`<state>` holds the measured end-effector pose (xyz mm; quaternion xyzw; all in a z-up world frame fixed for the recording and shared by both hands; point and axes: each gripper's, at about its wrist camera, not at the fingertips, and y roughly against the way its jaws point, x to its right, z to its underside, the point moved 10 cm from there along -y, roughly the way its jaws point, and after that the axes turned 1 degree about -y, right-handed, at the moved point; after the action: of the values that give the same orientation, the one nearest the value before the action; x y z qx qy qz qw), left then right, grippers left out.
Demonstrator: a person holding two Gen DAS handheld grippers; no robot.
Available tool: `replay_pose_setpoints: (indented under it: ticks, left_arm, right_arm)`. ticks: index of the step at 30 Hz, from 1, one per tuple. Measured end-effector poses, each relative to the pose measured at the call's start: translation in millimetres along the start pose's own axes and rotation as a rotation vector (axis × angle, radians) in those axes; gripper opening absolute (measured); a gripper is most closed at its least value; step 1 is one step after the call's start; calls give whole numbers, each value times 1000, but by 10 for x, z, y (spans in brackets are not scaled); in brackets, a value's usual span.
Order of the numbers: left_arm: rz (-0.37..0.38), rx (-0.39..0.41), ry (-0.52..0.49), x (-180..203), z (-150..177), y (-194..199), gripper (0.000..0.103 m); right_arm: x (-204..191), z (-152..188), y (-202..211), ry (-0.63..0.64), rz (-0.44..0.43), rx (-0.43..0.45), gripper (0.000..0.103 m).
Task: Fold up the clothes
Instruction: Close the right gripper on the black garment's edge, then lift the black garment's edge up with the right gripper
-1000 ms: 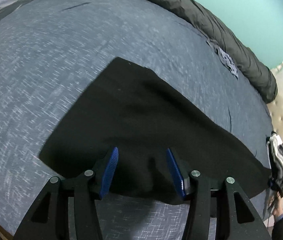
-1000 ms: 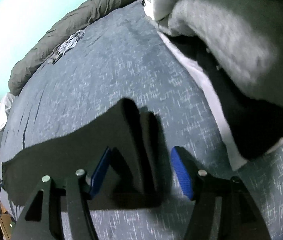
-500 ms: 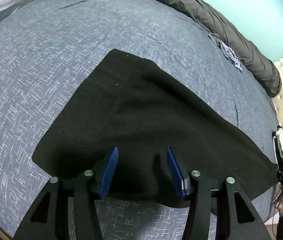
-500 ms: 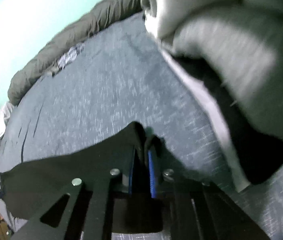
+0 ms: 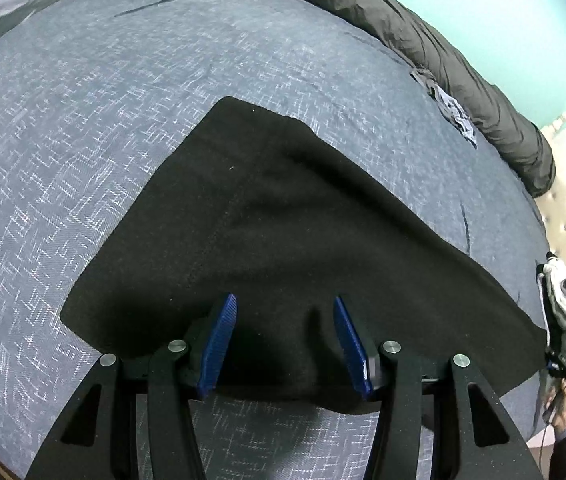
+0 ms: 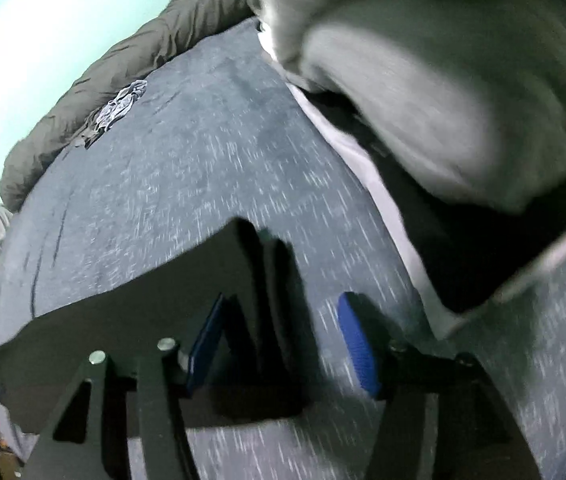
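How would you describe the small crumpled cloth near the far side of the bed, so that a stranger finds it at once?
Start from the bed covered in blue-grey speckled fabric. Along its far edge, under the turquoise wall, lies a long dark grey rolled duvet. The small crumpled cloth rests on the cover against that roll; it is pale grey, wrinkled and tiny, unlike the large flat black garment nearer the grippers.

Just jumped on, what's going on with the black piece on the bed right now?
A person is folding a black garment spread flat on the blue-grey bedspread. The left tongs sit open over its near edge, gripping nothing. The right tongs are opening at the garment's other end, with a raised fold of the cloth between the jaws. A heap of grey clothes waits alongside.
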<state>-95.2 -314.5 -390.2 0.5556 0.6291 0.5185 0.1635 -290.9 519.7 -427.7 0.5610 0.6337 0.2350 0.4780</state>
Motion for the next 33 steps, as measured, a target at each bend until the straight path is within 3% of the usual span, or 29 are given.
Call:
replay_pose_setpoints:
  ticks: [9,15,26,33]
  left_arm:
    - [6,28,8,2,33,145,55]
    - [8,46,18,-101,52,320,55]
    - [-5,65,33,-321,91,560,55]
    - [1,65,37,-323,118,605,55]
  right_arm:
    - [-87,263,94,-65,-110,-45,59]
    - [-205,293,98,-72,-122,-28,29]
    - [-609,68,560,2,-154,49,17]
    - [-913,-340,937,23,-182,115,14]
